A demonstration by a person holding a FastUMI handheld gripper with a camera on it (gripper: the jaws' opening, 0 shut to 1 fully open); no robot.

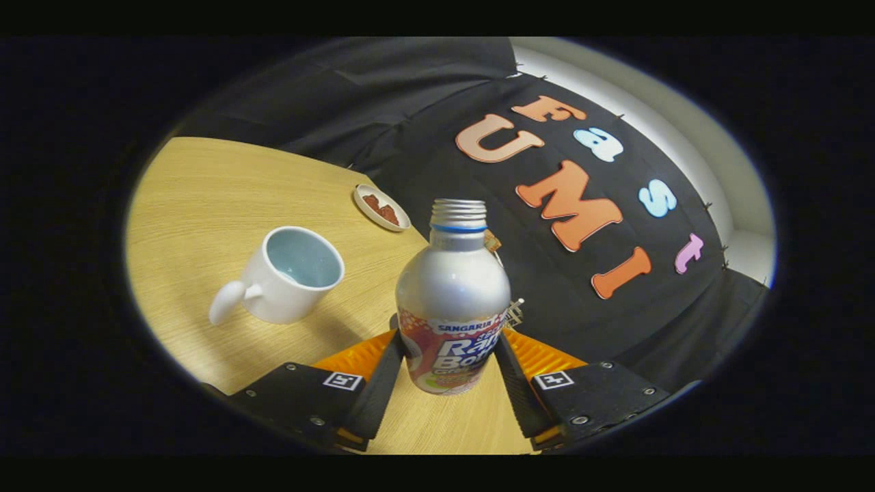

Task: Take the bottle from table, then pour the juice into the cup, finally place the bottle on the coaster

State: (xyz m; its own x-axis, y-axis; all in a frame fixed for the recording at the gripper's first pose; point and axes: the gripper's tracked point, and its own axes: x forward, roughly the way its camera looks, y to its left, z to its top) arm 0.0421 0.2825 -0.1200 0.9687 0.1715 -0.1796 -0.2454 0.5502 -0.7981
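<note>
We see bottle [452,301], cap off, upright at lower centre of frame, lifted off table [198,198]. Gripper [449,355] clamped on bottle's labelled lower body, both fingers pressing its sides. Cup [286,275] left of bottle, handle toward us. Small dish [381,207] beyond cup, near table's far edge.

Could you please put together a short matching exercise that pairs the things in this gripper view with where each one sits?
Things:
1. bottle
2. cup
3. small dish
4. gripper

Places:
A. near the table's far edge, by the black cloth
B. between the two fingers, cap off
C. on the table beside the bottle, handle toward the camera
D. closed on the bottle's lower body

Pairs: 1-B, 2-C, 3-A, 4-D
</note>
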